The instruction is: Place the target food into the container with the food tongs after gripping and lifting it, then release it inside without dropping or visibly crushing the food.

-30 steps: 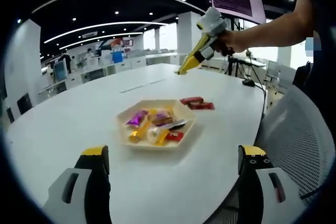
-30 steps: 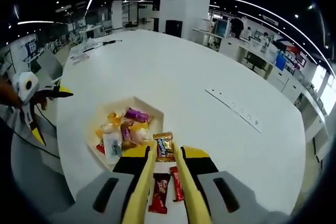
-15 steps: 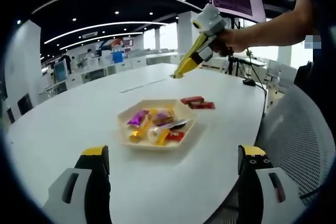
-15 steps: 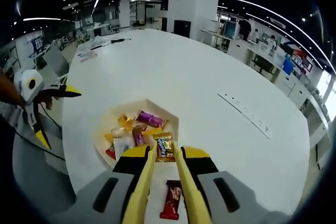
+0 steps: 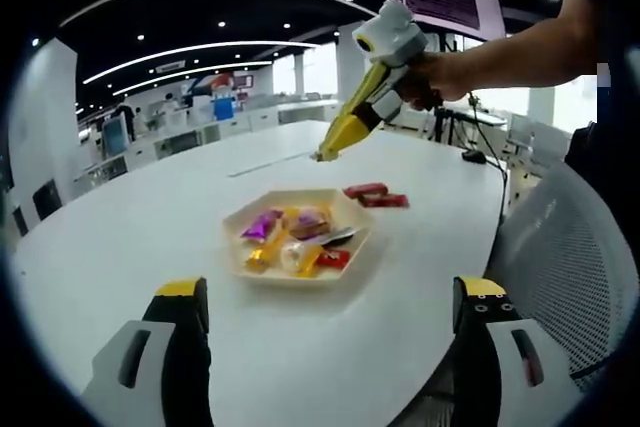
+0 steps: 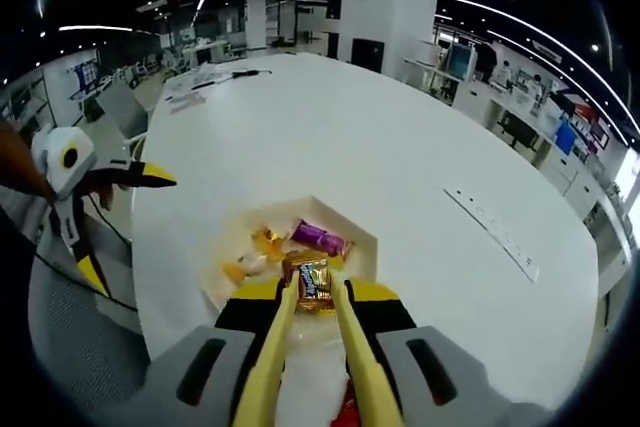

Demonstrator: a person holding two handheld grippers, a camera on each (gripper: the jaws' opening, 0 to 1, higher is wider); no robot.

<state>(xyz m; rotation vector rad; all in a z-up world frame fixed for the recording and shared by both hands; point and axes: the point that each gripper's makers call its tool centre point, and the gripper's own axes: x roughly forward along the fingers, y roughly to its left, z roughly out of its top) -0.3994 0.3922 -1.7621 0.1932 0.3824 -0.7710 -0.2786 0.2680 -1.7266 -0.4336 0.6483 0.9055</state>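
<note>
A cream hexagonal tray [image 5: 262,275] on the white table holds several wrapped candies, among them a purple candy [image 5: 260,224]. Two red candy bars [image 5: 375,195] lie on the table just beyond it. My right gripper [image 6: 314,293] is shut on a gold-brown wrapped candy [image 6: 313,280], held in the air over the tray [image 6: 362,243]. From the left gripper view, a hand holds that right gripper [image 5: 325,152] high above the tray's far side. My left gripper [image 5: 332,289] hangs wide open near the table's front edge with nothing between its jaws. It also appears at the left as the left gripper [image 6: 128,230].
A flush socket strip [image 6: 490,232] runs across the table [image 5: 130,237] beyond the tray. A mesh-backed chair [image 5: 580,267] stands at the table's near right edge. Desks, monitors and people fill the far office.
My right gripper has carried the gold-brown candy from above the red bars to above the tray. The left gripper has stayed still and open.
</note>
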